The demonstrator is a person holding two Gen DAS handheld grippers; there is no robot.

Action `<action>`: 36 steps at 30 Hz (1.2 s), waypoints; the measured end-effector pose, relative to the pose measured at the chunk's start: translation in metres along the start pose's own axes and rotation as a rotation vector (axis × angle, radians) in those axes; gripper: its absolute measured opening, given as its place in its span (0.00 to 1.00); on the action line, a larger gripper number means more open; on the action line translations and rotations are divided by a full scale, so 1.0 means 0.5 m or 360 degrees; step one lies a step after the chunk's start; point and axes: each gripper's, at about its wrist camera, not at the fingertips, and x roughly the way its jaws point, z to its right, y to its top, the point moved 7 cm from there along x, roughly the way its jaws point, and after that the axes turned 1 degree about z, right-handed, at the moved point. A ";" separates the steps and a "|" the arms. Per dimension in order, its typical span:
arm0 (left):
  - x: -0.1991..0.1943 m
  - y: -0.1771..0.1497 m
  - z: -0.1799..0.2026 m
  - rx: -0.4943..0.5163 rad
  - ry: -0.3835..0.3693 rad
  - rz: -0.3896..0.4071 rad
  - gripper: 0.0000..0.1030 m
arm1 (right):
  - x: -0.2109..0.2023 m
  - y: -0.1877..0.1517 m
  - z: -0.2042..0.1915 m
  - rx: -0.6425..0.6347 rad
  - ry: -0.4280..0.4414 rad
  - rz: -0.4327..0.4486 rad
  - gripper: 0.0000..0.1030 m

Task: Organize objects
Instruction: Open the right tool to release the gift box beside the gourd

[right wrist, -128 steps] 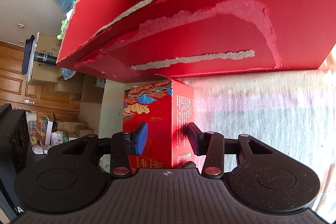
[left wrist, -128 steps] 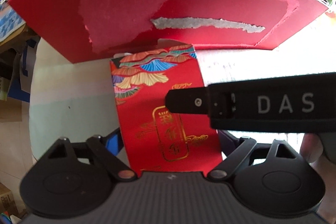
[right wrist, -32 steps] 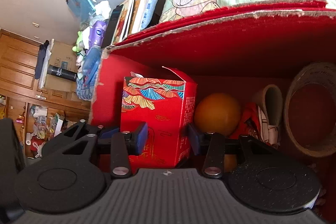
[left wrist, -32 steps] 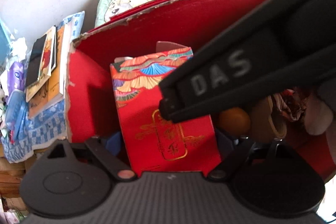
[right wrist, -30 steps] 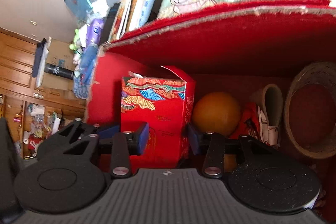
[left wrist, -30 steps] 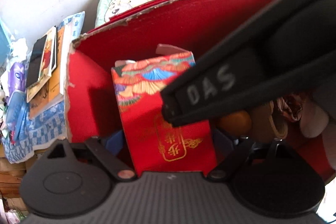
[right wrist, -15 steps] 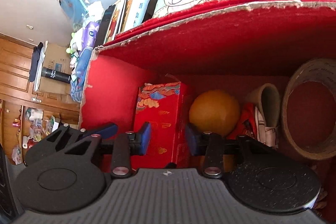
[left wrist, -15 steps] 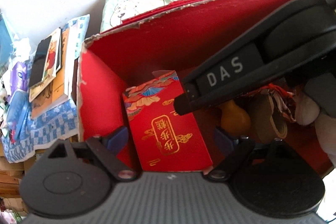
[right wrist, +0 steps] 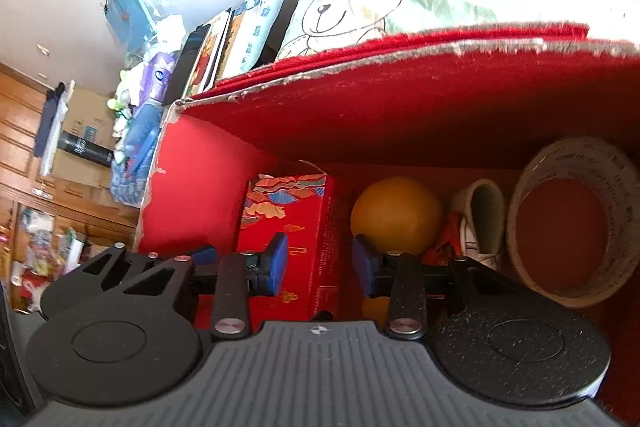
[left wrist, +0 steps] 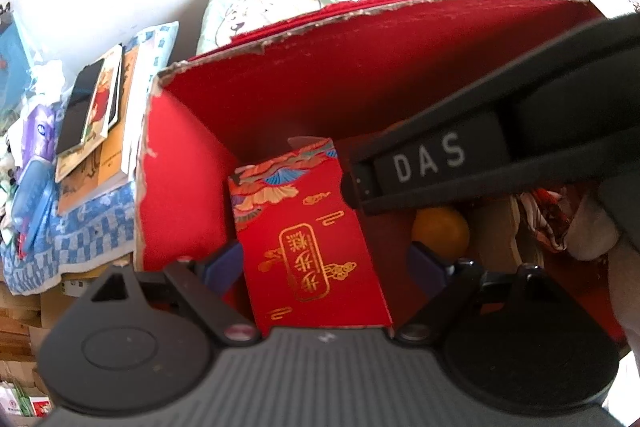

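Inside the big red cardboard box (left wrist: pixel 188 163), toward its left end, the small red gift carton (left wrist: pixel 308 243) with gold lettering is standing upright, its floral top pointing to the far wall. Right of it an orange ball (right wrist: pixel 394 215) is lying, then a small shoe (right wrist: pixel 480 219) and a roll of tape (right wrist: pixel 568 219) at the far right. The left gripper (left wrist: pixel 324 263) is hovering over the carton with its blue pads spread wide, both clear of the carton's sides. The right gripper (right wrist: pixel 316 263) is straddling the same carton from the near side, jaws parted wider than the carton, with a gap showing at the right pad; at the left pad contact cannot be told. Beyond the box a bear-print sheet (right wrist: pixel 360 7) is lying, with stacked books (left wrist: pixel 96 123) off to the left.
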 end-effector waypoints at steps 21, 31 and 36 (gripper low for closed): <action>-0.016 -0.014 0.003 -0.0112 0.0003 0.0061 0.85 | -0.082 -0.045 0.032 0.0023 -0.0236 0.0169 0.45; -0.060 -0.018 0.009 -0.0144 0.0026 0.0129 0.85 | -0.140 -0.074 0.031 0.0026 -0.0340 0.0274 0.45; -0.090 -0.029 0.016 -0.0170 0.0031 0.0157 0.85 | -0.169 -0.091 0.025 0.0014 -0.0355 0.0318 0.46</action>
